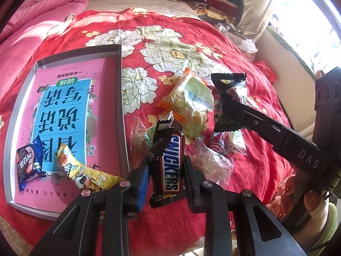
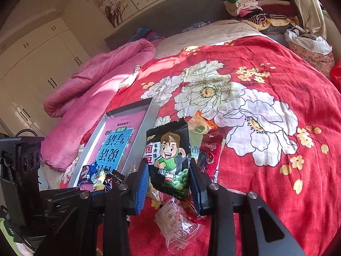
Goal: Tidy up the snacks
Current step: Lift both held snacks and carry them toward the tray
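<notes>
My left gripper [image 1: 166, 170] is shut on a Snickers bar [image 1: 171, 162] and a dark wrapper beside it, held upright over the red floral bedspread. My right gripper [image 2: 168, 181] is shut on a black green-pea snack packet [image 2: 168, 157], lifted above the snack pile; it shows in the left wrist view [image 1: 231, 98] too. A grey box [image 1: 121, 98] with a pink book inside lies at left, holding a blue cookie pack [image 1: 28, 164] and a yellow snack pack [image 1: 85, 175]. A green-orange packet [image 1: 191, 102] and clear packets [image 1: 213, 166] lie in the pile.
A pink quilt [image 2: 96, 79] lies left of the box. Folded clothes [image 2: 260, 6] are stacked at the bed's head. White wardrobes [image 2: 38, 64] stand at far left. A red strawberry-print packet [image 2: 211, 155] lies by the right gripper.
</notes>
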{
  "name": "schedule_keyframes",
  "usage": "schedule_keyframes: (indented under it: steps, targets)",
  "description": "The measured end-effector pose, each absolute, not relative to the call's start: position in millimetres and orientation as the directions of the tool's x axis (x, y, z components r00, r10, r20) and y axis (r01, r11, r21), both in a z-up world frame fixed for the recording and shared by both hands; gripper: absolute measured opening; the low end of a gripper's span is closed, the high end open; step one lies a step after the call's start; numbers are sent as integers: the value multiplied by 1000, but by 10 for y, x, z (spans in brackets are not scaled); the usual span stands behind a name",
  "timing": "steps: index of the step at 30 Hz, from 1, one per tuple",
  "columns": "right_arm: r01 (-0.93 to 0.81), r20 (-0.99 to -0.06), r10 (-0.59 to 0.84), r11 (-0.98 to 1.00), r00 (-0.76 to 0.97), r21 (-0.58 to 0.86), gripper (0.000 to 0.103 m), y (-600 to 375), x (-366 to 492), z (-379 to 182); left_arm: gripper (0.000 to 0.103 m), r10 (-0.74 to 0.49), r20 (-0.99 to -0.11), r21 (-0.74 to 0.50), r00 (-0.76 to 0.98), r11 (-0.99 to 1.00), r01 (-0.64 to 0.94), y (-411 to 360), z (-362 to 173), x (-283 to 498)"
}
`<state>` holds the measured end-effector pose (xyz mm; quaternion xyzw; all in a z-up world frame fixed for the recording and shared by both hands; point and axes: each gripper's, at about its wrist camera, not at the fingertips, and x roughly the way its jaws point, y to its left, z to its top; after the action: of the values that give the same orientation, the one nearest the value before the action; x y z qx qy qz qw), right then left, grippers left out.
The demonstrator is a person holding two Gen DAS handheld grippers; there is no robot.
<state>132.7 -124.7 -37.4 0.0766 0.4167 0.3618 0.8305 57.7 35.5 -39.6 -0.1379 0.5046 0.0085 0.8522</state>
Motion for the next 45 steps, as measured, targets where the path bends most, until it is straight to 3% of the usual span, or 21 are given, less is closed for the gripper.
schedule_keyframes:
  steps: [45]
  targets:
    - [-658, -572, 721, 653, 390, 375, 36, -1017, 817, -63, 30, 8, -798, -274, 603, 886, -374, 1545, 53, 11]
